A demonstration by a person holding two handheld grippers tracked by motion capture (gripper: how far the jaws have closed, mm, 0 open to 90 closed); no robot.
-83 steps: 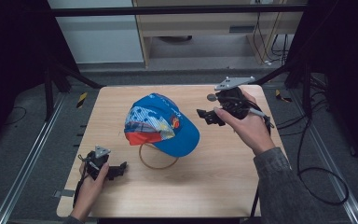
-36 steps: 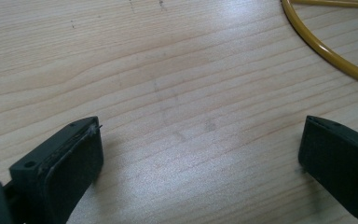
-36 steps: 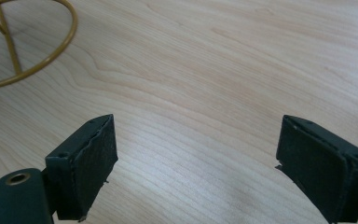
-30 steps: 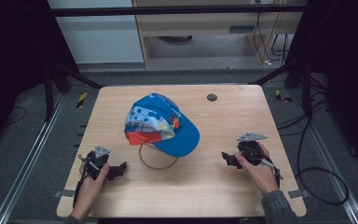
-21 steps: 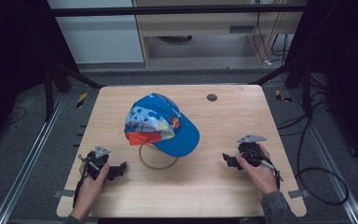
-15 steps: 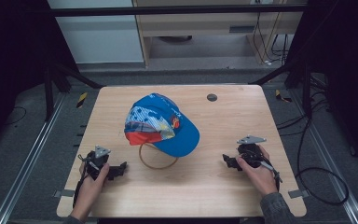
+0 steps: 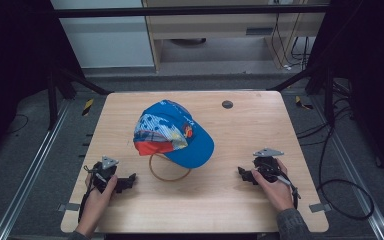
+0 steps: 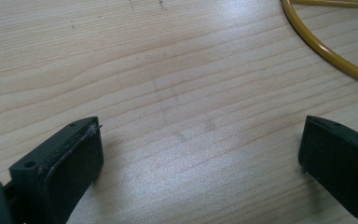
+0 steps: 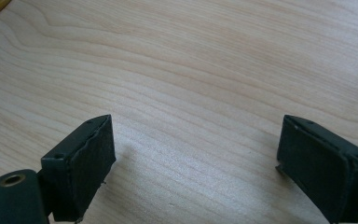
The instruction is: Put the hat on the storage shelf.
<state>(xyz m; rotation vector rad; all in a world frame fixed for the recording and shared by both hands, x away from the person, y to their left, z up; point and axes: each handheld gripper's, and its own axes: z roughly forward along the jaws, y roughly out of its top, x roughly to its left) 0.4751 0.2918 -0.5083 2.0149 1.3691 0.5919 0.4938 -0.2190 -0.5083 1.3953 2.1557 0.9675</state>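
A blue cap (image 7: pixel 177 135) with a red-edged, patterned front lies in the middle of the wooden table (image 7: pixel 260 130). A thin yellow ring (image 7: pixel 169 171) lies partly under its near edge and also shows as the yellow ring (image 8: pixel 326 49) in the left gripper view. My left gripper (image 7: pixel 126 182) rests on the table at the near left, open, with bare wood between its jaws (image 8: pixel 200 163). At the near right sits my right gripper (image 7: pixel 243 174), also open over bare wood (image 9: pixel 193 158), its jaws pointing left toward the cap.
A small dark round spot (image 7: pixel 227 104) marks the table's far side. Metal rails (image 7: pixel 35 165) run along both sides of the table, and cables (image 7: pixel 340 195) lie on the floor to the right. Bare wood lies between each gripper and the cap.
The right hand has brought its gripper from the far right, near the dark spot, down to the near right. In the last second it hardly moved. The left gripper stayed put.
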